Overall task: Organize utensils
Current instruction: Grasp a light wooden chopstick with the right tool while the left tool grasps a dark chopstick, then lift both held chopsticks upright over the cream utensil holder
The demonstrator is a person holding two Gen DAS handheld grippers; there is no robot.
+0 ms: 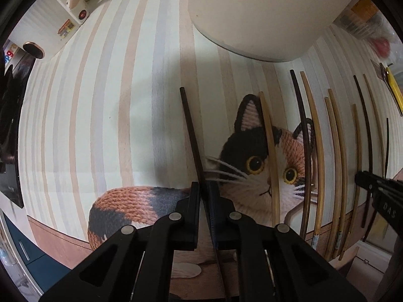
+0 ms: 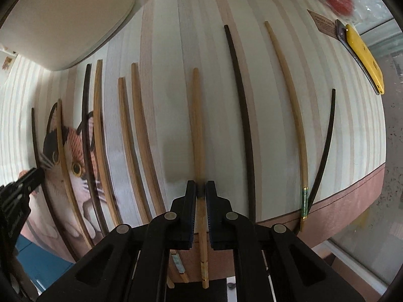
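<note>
Several chopsticks, some dark and some light wood, lie side by side on a striped mat printed with a cat. My left gripper points down at the mat and is shut on one dark chopstick, which runs away from the fingers left of the cat's face. My right gripper is shut on a light wooden chopstick in the middle of the row. Each gripper also shows at the edge of the other view: the left gripper and the right gripper.
A white rounded tray stands at the far side of the mat. A yellow utility knife lies at the far right, beyond the outer dark chopstick. The mat's brown border marks the table's near edge.
</note>
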